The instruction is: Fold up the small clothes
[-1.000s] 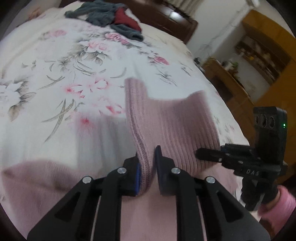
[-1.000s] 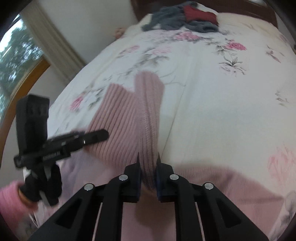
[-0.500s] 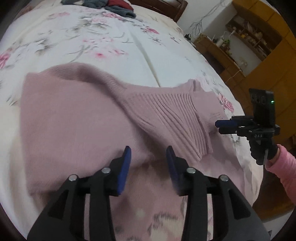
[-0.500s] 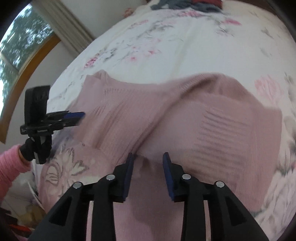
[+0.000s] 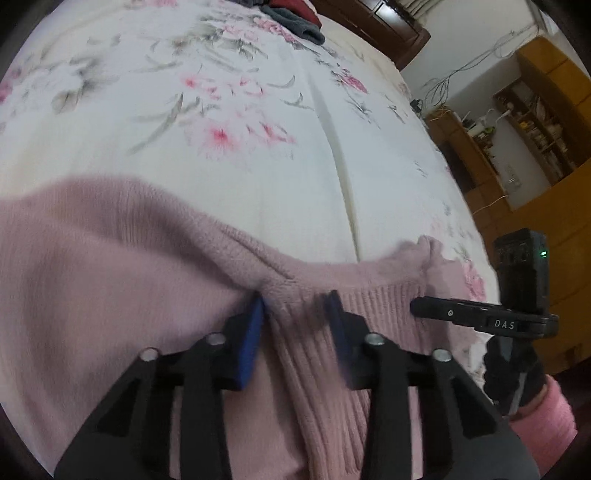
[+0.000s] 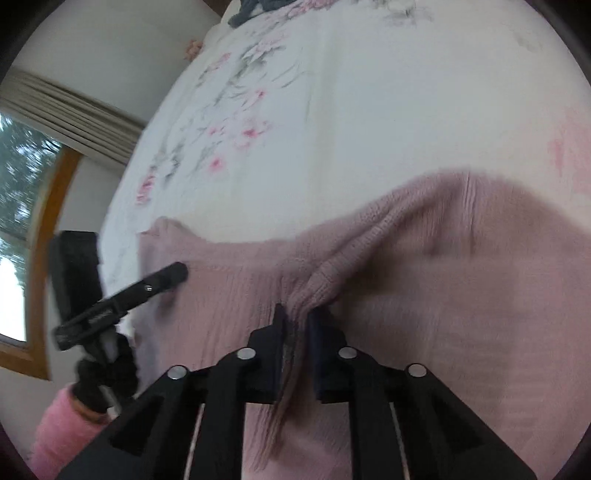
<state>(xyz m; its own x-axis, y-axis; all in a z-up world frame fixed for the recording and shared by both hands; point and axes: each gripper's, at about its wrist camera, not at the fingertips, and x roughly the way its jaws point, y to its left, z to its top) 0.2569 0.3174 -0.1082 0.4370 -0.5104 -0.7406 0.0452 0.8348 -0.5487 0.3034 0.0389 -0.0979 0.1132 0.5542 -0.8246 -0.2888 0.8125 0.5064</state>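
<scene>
Lying on the bed: a pink knit sweater [image 5: 110, 280], spread across the near part of a white bedspread with a pink and grey flower print [image 5: 258, 155].
Sweater surface: plain knit on the wide part, a ribbed band [image 5: 376, 306] running toward the right in the left wrist view; the far edge humps up into a soft fold.
Left tongs [image 5: 295, 306]: spread apart, blue pads showing, the tips down at the sweater with a raised ridge of knit between them; nothing is pinched.
Right tongs [image 6: 297, 317]: nearly together, a bunched ridge of the sweater [image 6: 443, 295] caught between the two tips, the fabric puckered and pulled up toward them.
Other tool seen from each side: the right tool's black body with a green light sits at the right edge of the left wrist view, above a pink sleeve [image 5: 543, 417]; in the right wrist view the left tool pokes in from the left over the sweater's corner.
Far end of the bed: a heap of grey and dark red clothes [image 5: 291, 18], well apart from the sweater.
Room: wooden shelves [image 5: 535, 110] beyond the bed's right side, a window with a wooden frame [image 6: 40, 229] on the left side.
Sharpness: both views are blurred.
</scene>
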